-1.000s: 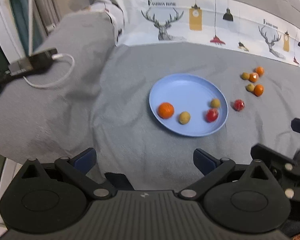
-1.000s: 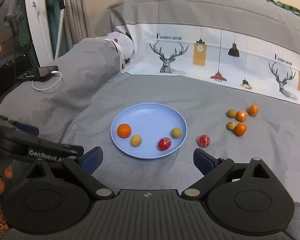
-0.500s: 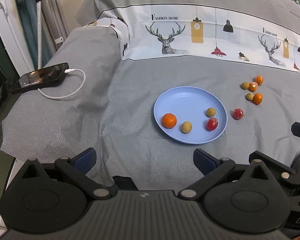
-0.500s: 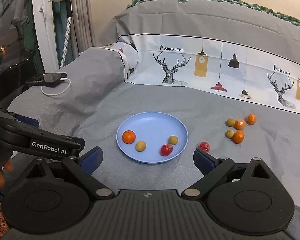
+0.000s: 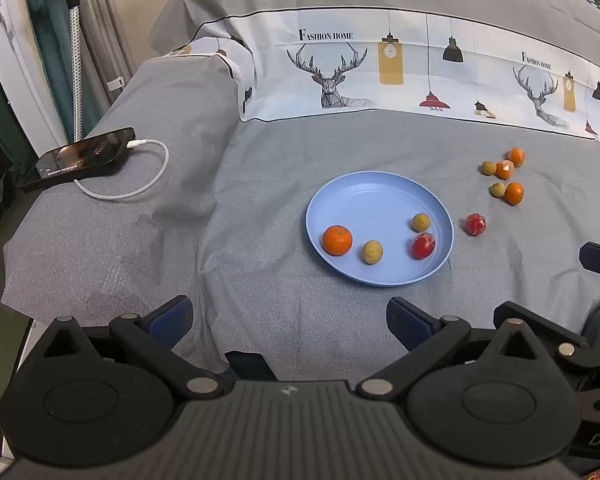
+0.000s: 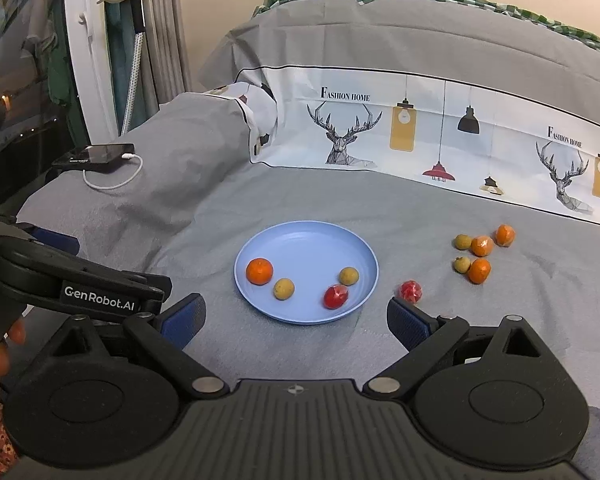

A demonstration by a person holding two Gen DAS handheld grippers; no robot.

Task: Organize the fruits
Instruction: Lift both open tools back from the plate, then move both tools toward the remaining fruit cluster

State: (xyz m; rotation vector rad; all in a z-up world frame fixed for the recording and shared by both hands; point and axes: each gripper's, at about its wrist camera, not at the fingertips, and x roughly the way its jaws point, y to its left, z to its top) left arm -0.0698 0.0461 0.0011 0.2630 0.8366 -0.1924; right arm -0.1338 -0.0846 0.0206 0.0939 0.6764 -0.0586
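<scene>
A blue plate (image 5: 364,196) (image 6: 312,240) lies on the grey bed cover. It holds an orange (image 5: 337,240) (image 6: 259,270), two yellowish fruits (image 5: 372,252) (image 6: 284,289) and a red fruit (image 5: 423,245) (image 6: 335,296). Another red fruit (image 5: 475,224) (image 6: 410,291) lies just right of the plate. A cluster of small oranges and yellowish fruits (image 5: 504,178) (image 6: 478,254) lies farther right. My left gripper (image 5: 288,320) and right gripper (image 6: 296,320) are both open and empty, held back near the bed's front edge.
A black phone (image 5: 80,158) (image 6: 94,156) with a white charging cable (image 5: 140,184) lies at the left on the cover. A printed pillow strip (image 5: 380,76) runs along the back. The left gripper body (image 6: 72,280) shows at the right wrist view's left.
Both grippers have pulled back and risen from the plate; more of the bed and the phone has come into view. The fruits have not moved.
</scene>
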